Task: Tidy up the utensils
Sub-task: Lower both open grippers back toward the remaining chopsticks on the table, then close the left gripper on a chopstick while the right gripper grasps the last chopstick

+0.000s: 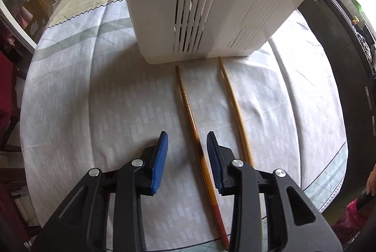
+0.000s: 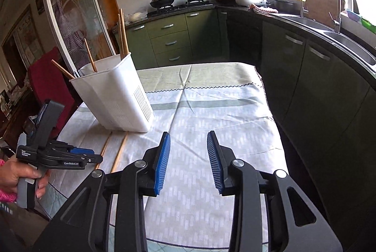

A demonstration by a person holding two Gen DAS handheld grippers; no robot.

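Step in hand, as judged: picking a chopstick off the tablecloth (image 1: 94,99) for the white utensil holder (image 1: 211,5). Left gripper (image 1: 186,153) jaws apart, straddling the dark chopstick (image 1: 188,106); light chopstick (image 1: 232,97) just right of it. Next: lower, close. Right gripper (image 2: 189,153) apart, empty. Only the right wrist view shows chopsticks already standing in the holder (image 2: 122,33).

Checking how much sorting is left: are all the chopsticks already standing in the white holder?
No, two chopsticks lie flat on the tablecloth in front of the white holder.
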